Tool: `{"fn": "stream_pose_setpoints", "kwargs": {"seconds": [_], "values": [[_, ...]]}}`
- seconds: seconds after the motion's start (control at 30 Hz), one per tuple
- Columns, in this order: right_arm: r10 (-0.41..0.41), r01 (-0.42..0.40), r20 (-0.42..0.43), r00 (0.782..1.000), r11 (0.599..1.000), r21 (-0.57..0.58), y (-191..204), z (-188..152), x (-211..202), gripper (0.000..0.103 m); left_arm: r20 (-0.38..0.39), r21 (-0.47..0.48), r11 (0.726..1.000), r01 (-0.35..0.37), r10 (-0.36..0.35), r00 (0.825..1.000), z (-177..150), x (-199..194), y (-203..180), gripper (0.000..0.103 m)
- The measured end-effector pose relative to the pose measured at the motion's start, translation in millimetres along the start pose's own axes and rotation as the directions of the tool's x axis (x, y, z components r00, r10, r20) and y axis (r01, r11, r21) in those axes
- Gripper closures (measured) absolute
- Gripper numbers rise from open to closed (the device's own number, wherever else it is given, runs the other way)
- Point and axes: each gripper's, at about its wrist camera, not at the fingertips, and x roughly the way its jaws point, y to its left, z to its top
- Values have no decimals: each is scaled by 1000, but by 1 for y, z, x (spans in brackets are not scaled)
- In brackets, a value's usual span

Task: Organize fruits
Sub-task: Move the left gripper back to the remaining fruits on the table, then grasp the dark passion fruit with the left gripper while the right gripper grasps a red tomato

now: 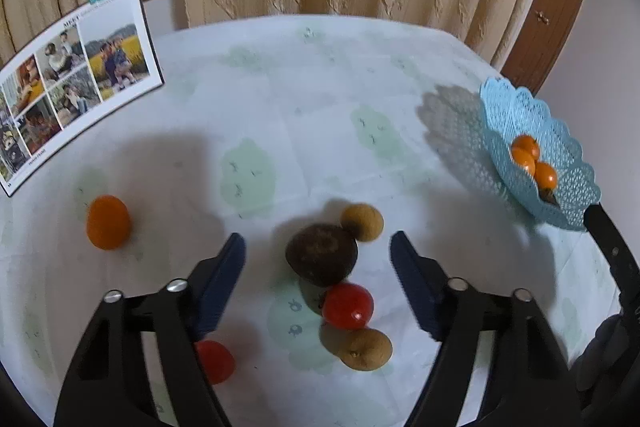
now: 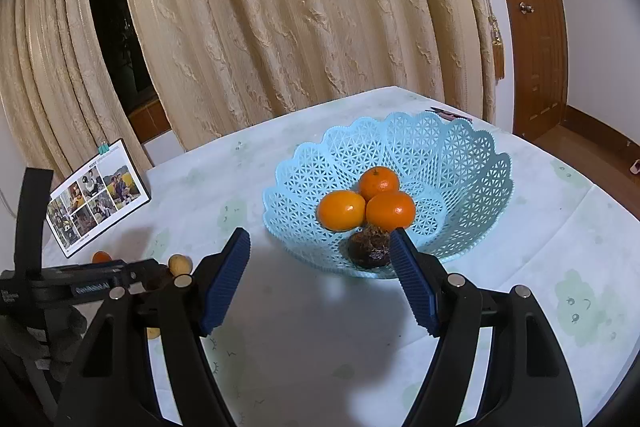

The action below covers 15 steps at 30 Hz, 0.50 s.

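A: L wrist view, item list pls.

B: My left gripper [image 1: 318, 255] is spread wide, holding nothing. Between its fingers: dark round fruit [image 1: 321, 254], touching a tan fruit [image 1: 362, 222] behind it. Nearer me, red tomato [image 1: 347, 305], then 2nd tan fruit [image 1: 364, 349]. Another red one [image 1: 214, 361] half hidden under the left finger. Loose orange [image 1: 108, 222] well off to the left. Tablecloth [image 1: 320, 99] under all.

A: R wrist view?

B: My right gripper [image 2: 320, 251] also wide, empty, just short of the blue basket [image 2: 472, 163]. Inside: three oranges [image 2: 342, 210], plus a dark wrinkled fruit [image 2: 370, 247] at the near wall, beside the right finger.

A: Handling?

B: Dark fruit looks light, firm-ish, apt to roll; I'd pinch across its widest part. Tomato probably soft & slick, so gentle squeeze. Basket prob. light, may slide if bumped.
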Motion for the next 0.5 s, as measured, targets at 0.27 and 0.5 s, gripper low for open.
{"fn": "stream_pose_setpoints", "kwargs": {"seconds": [0.27,0.5], "values": [[18,-18,-6,1000,1000,-23,6,-4,1,29,-32,11,1000,14,-14,999,-6,17,-4,54],[46,-47,-9,999,998,-52,16,-12,-3,29,-28,-5,999,37,-37,999,-4,19,2,60]]}}
